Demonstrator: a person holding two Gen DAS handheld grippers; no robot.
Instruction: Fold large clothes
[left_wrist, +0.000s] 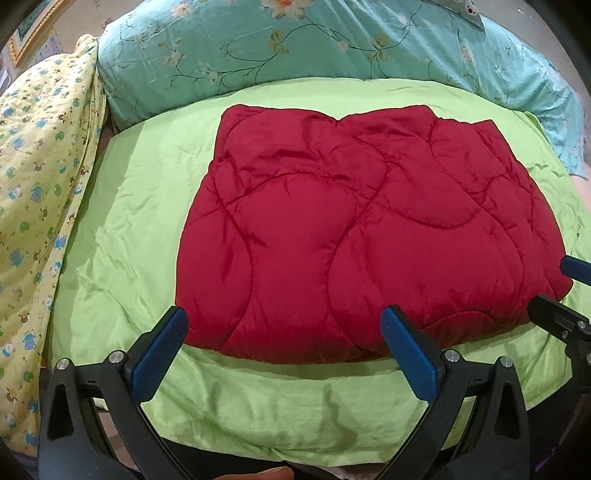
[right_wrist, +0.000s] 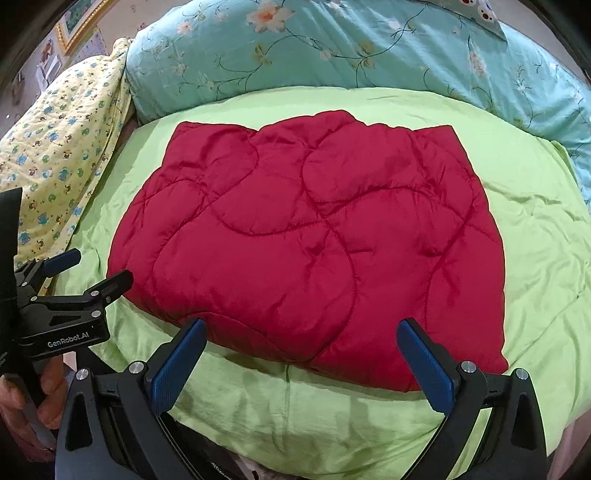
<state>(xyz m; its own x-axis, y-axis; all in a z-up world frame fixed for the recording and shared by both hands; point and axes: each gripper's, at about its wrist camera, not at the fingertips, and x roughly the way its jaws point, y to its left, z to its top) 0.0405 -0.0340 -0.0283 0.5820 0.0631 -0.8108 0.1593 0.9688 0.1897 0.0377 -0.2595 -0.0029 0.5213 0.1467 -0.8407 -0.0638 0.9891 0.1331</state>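
Observation:
A red quilted garment (left_wrist: 354, 229) lies folded into a thick rectangle on a lime green bedspread (left_wrist: 140, 221); it also shows in the right wrist view (right_wrist: 314, 243). My left gripper (left_wrist: 284, 321) is open and empty, hovering just in front of the garment's near left edge. My right gripper (right_wrist: 301, 332) is open and empty, just in front of the near right edge. The left gripper shows at the left in the right wrist view (right_wrist: 99, 264), and the right gripper's fingers (left_wrist: 554, 314) show at the right edge of the left wrist view.
A teal floral duvet (left_wrist: 295, 51) is bunched along the far side of the bed. A yellow patterned quilt (left_wrist: 37, 184) lies along the left. The green bedspread's (right_wrist: 369, 424) near edge drops off below the grippers. A picture frame (right_wrist: 79, 22) hangs at the far left.

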